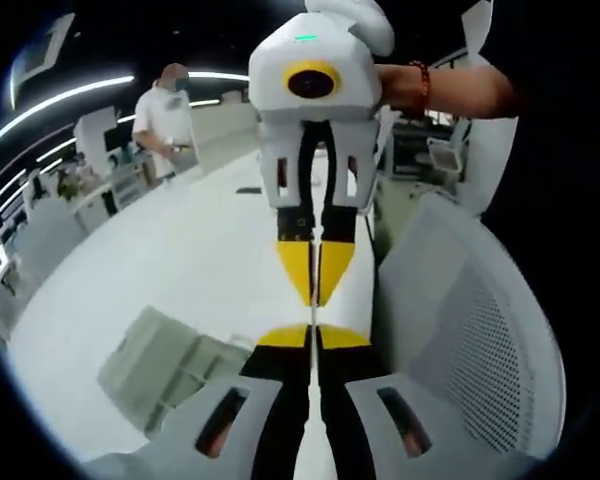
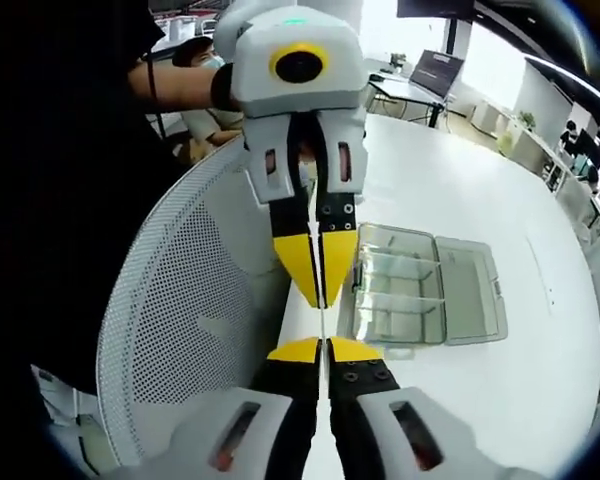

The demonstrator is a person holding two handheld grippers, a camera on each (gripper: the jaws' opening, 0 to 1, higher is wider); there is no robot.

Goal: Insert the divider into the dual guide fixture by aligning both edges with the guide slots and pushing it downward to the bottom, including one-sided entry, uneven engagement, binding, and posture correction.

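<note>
White laminate forms the large table [image 2: 500,200], which is seen stretching away in both views. A white mesh-backed chair [image 2: 180,300] is placed against the table's edge and is also recorded in the left gripper view [image 1: 470,330]. On the table lies a clear plastic compartment box, the dual guide fixture [image 2: 425,290], with its hinged lid laid open beside it; in the left gripper view it is seen as a pale translucent box [image 1: 170,365] below and left of the jaws.

The two grippers are held facing each other, tip towards tip, above the table edge beside the fixture. In the left gripper view, the left gripper [image 1: 313,338] is seen with its yellow-tipped jaws drawn narrow, nearly together, and the right gripper [image 1: 315,295] points back at it with jaws likewise pressed close. In the right gripper view, the right gripper [image 2: 325,348] and the opposing left gripper [image 2: 322,300] are recorded in the same arrangement.

A very thin pale edge, taken to be the divider [image 2: 323,325], is seen running between the two sets of tips, pinched edge-on by both. It is held clear of the fixture, not in the guide slots.

A person in a white shirt [image 1: 165,115] is noted standing beyond the table.
</note>
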